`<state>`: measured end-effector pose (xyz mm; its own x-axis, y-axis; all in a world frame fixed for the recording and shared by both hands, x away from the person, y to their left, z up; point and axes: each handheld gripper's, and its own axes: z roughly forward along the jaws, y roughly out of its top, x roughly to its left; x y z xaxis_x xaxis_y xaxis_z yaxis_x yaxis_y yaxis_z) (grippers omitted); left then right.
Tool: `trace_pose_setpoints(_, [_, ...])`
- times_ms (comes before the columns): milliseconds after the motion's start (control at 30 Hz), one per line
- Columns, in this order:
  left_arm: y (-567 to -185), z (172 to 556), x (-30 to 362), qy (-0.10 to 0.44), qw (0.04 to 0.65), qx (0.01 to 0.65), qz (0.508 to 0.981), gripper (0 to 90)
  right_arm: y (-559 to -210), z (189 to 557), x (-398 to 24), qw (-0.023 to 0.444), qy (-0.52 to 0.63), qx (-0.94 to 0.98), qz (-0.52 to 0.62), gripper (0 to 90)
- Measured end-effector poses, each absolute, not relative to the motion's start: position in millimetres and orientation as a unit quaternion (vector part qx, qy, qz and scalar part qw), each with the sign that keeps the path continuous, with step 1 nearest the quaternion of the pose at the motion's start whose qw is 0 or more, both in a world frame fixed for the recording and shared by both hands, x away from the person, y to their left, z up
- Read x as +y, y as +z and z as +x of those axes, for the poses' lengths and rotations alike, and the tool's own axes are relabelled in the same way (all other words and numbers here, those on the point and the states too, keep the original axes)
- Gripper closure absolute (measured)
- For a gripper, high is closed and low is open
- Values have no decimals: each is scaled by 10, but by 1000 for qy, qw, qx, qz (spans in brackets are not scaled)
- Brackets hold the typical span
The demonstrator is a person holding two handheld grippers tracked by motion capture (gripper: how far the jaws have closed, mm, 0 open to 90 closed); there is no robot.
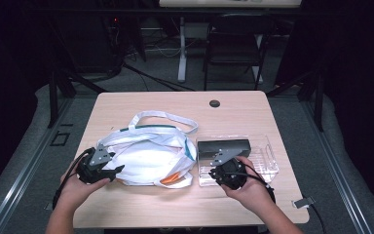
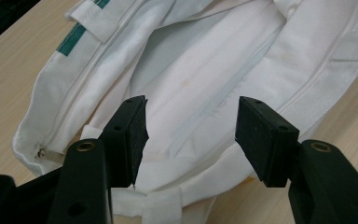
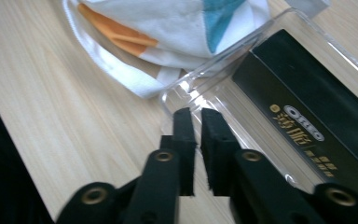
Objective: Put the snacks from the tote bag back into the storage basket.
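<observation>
While the left gripper (image 1: 118,170) rests at the near left edge of the white cloth tote bag (image 1: 148,153), its jaws stand spread apart, and the left gripper view shows the bag's pale folds (image 2: 205,79) lying between and beyond the two black pads (image 2: 261,135) without being pinched. That bag lies slumped on its side on the light wooden table (image 1: 141,207), left of centre, with a white strap looping toward the far edge, a green stripe along its rim and an orange patch (image 1: 168,180) at its near right corner. Just to its right sits a clear plastic tray (image 1: 268,163), which holds a long black box (image 1: 224,145) along its far side; in the right gripper view the box bears gold and white lettering (image 3: 303,130). Held in the person's right hand, the right gripper (image 1: 213,171) is at the tray's near left corner, its jaws drawn nearly together; whether the tray's thin clear rim (image 3: 177,95) is caught in the narrow gap between them cannot be told.
</observation>
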<state>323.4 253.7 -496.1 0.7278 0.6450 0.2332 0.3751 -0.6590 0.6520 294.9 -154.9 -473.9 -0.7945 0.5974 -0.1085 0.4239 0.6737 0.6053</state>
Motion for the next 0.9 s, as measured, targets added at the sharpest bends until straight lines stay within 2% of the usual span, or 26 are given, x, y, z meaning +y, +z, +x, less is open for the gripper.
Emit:
trace_pose_setpoints(133, [-4958,3235,2535,226,293,288,883,438,-4778,2863,-1517,153,303,898,281,900])
trace_pose_setpoints(600, [-4960,3233,2537,228,294,289,882,437,-5056,2699,-1460,121,323,896,280,900])
trace_pose_setpoints(900, [-4964,3237,2542,228,294,289,882,437,-5209,2671,-1456,129,318,898,276,900])
